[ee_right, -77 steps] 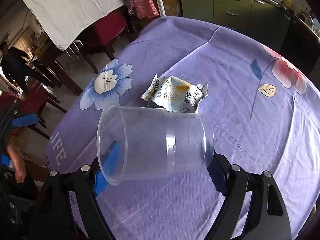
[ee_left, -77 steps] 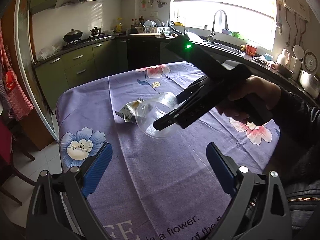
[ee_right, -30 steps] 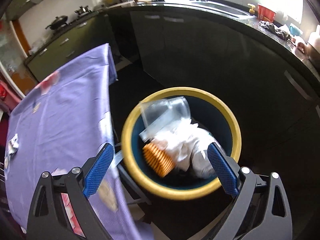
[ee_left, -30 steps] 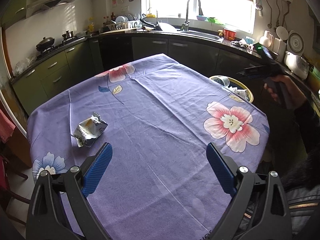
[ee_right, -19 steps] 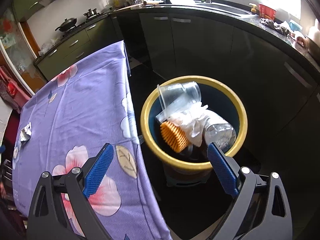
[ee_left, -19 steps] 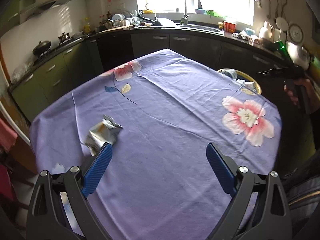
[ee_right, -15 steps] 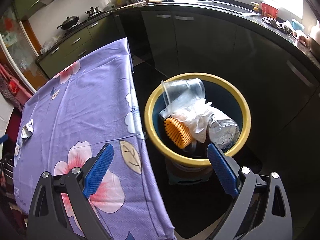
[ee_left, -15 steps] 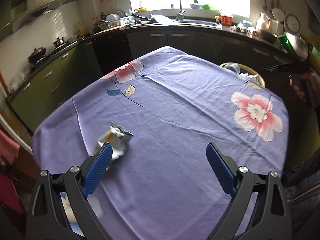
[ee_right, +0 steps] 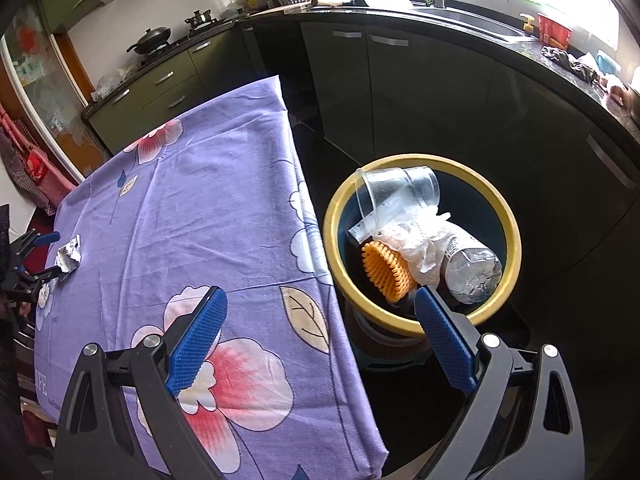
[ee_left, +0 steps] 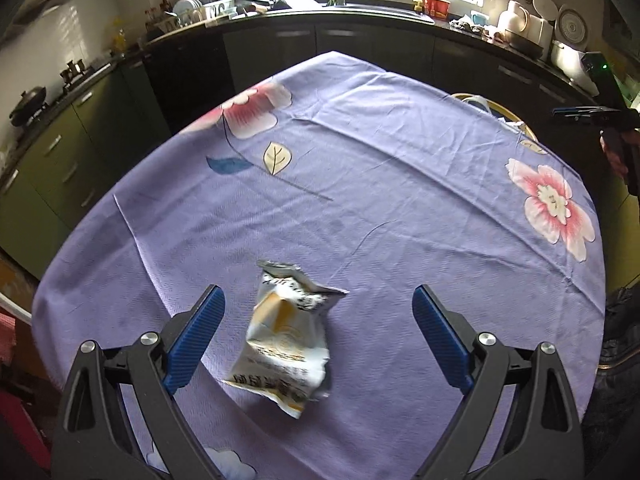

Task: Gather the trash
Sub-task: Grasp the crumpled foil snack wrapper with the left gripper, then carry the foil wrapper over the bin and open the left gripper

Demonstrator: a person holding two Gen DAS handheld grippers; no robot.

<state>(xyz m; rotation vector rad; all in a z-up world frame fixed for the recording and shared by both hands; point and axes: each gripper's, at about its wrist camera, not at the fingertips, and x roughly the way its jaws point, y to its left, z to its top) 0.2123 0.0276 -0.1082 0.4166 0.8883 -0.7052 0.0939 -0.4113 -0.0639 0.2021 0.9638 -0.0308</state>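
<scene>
Seen first from the left wrist camera, the left gripper [ee_left: 318, 336] hangs over a table covered by a purple flowered tablecloth [ee_left: 400, 184], its two blue-padded fingers [ee_left: 196, 332] spread wide apart and holding nothing. A crumpled silver and yellow snack wrapper [ee_left: 286, 338] lies on the cloth between the fingers, nearer the left one and touching neither. Beyond the far right edge of the table, part of a yellow-rimmed round trash bin [ee_left: 516, 122] shows. At the right border of this view, the right gripper [ee_left: 588, 110] is seen from the side, held in a hand; its jaws cannot be judged from here.

Next, from the right wrist camera, the right gripper [ee_right: 320, 336] is open and empty, one pad over the table edge, the other over the bin [ee_right: 334, 216] standing on the dark floor just beside the table. Inside the bin lie a clear plastic cup [ee_right: 394, 190] tipped on its side against the rim, white crumpled paper [ee_right: 420, 240], an orange ridged round item [ee_right: 386, 270] and a squashed clear bottle [ee_right: 472, 268]. Far left on the cloth, the wrapper [ee_right: 69, 258] sits between the left gripper's fingers [ee_right: 42, 238].
</scene>
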